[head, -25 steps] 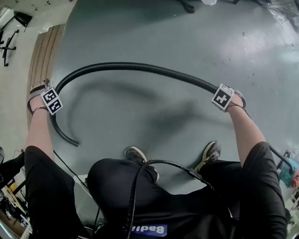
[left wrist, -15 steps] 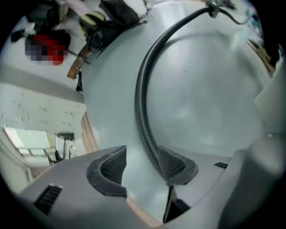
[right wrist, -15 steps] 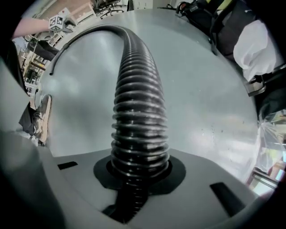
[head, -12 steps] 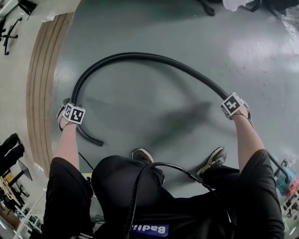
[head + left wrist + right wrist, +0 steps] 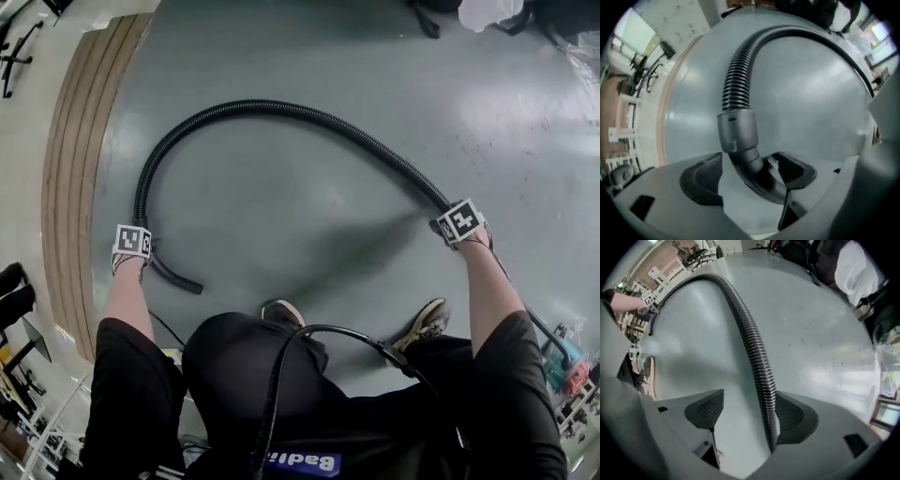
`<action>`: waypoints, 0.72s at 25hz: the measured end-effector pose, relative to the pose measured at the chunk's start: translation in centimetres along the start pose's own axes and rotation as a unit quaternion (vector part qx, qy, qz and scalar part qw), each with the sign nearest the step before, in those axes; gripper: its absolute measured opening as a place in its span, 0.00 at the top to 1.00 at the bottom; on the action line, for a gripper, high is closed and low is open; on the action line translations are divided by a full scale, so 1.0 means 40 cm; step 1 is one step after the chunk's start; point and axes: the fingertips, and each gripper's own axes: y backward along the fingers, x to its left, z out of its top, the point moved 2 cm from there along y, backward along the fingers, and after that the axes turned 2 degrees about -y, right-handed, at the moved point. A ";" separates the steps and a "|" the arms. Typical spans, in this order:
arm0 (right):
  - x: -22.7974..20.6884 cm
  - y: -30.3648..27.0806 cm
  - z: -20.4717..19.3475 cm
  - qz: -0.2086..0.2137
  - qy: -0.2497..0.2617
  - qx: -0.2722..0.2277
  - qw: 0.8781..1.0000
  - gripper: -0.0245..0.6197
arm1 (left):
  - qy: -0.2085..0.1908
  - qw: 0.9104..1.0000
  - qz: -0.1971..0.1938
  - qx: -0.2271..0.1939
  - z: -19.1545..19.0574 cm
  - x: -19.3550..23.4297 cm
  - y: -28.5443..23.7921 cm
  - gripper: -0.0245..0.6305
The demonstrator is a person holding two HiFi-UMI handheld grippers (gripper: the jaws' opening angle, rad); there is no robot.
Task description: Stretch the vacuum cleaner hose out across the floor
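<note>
A black ribbed vacuum hose (image 5: 281, 110) lies in a wide arc on the grey floor between my two grippers. Its grey cuff (image 5: 737, 131) and dark end piece pass between the jaws of my left gripper (image 5: 747, 176), which have just been opening. The left pad stands clear of the cuff. In the head view the left gripper (image 5: 132, 242) is low at the left and the hose tip (image 5: 183, 281) pokes out beside it. My right gripper (image 5: 745, 411) points down over the hose (image 5: 752, 348); its jaws have just been opening too. The hose rests against the right pad only.
A curved wooden strip (image 5: 70, 159) borders the floor at the left. The person's shoes (image 5: 281, 312) (image 5: 427, 323) stand near the bottom middle. The hose runs on past the right gripper to a teal machine (image 5: 562, 367). A white bag (image 5: 492, 11) and chair legs lie at the far top.
The left hand has swung down toward the floor and rolled, carrying the hose end with it. The right hand has sunk a little. The hose arc lies lower and wider.
</note>
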 end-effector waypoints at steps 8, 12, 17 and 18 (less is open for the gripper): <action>-0.097 0.152 -0.082 -0.094 0.055 0.051 0.993 0.46 | -0.261 0.937 0.225 0.059 0.078 0.305 0.059 0.55; -0.077 0.198 -0.097 -0.100 0.057 0.055 0.992 0.46 | -0.272 0.917 0.279 0.079 0.134 0.486 0.141 0.55; -0.051 0.252 -0.075 -0.126 0.110 0.042 0.985 0.46 | -0.261 0.915 0.293 0.088 0.205 0.551 0.153 0.53; -0.047 0.261 -0.077 -0.128 0.108 0.042 0.985 0.46 | -0.257 0.916 0.295 0.090 0.208 0.560 0.148 0.51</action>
